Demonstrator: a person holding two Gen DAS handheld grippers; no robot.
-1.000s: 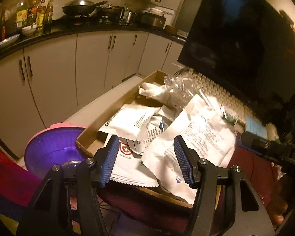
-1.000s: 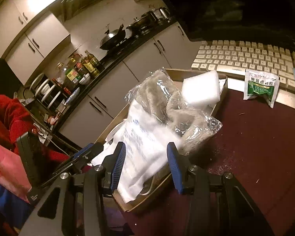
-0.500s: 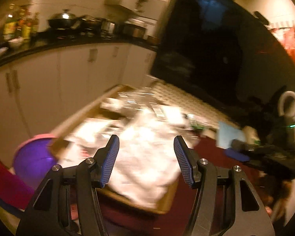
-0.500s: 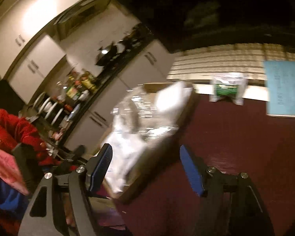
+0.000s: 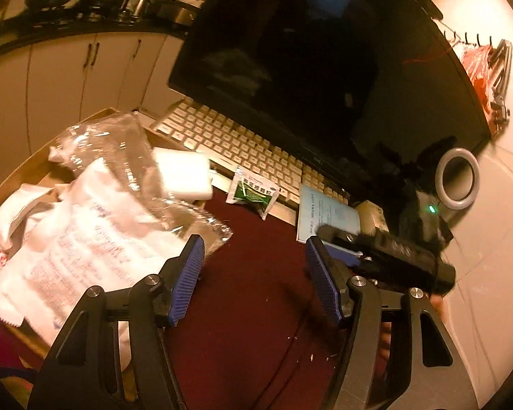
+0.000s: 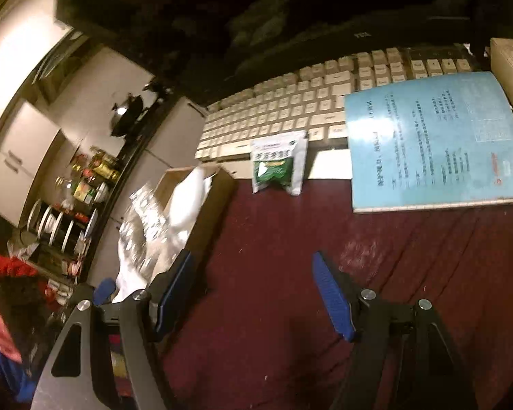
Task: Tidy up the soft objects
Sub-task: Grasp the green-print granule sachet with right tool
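Now both grippers, the left gripper (image 5: 254, 278) and the right gripper (image 6: 253, 295), have fingers spread wide and hold nothing. The green packet (image 6: 278, 165) lies against the keyboard's (image 6: 290, 112) front edge, outside the cardboard box (image 6: 208, 205), so it looks next.

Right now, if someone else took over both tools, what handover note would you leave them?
Left tool: open, empty, over the dark red tabletop.
Right tool: open, empty, jaws just opened wider.
Cardboard box at the table's left edge already holds the white pouches, the clear plastic bag and the white sponge block.
Left to do: the green sachet leans on the keyboard, outside the box. The blue booklet lies beside it.
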